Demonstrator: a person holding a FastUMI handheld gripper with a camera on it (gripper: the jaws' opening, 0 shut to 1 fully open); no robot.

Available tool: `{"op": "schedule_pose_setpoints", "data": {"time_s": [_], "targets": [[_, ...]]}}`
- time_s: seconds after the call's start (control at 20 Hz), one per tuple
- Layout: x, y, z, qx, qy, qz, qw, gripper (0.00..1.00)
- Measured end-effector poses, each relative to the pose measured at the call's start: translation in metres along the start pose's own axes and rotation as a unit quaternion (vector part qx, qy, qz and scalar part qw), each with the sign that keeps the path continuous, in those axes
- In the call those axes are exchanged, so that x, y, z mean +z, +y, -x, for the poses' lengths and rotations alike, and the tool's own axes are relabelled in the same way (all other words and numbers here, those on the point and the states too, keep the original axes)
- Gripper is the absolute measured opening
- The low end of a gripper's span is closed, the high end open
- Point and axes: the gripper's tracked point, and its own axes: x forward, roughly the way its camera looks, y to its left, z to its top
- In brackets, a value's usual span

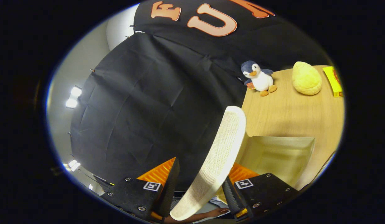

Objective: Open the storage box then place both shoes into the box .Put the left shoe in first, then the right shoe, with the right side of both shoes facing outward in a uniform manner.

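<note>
A white mesh shoe stands up between the fingers of my gripper, rising past their tips in front of the black wall. The right finger lies against the shoe's side. The left finger meets it only low down, with a gap higher up. The gripper is shut on the shoe, and the whole view is tilted. Just beyond the right finger, a pale cream storage box sits open on the wooden table; its inside looks bare. Part of a hand shows under the shoe's lower end.
A plush penguin, a yellow plush lump and a flat yellow packet sit at the table's far side by the wall. Black cloth hangs beyond the left finger, with bright lamps past it.
</note>
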Motion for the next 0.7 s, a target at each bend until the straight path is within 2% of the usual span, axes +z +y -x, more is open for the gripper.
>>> {"op": "schedule_pose_setpoints", "data": {"time_s": [0.35,0.55,0.7], "targets": [[-0.019,0.049,-0.032,0.048,0.043,0.017,0.998,0.72],[-0.026,0.051,-0.042,0.045,0.052,0.021,0.997,0.72],[-0.024,0.043,-0.028,0.03,0.039,0.03,0.998,0.72]]}}
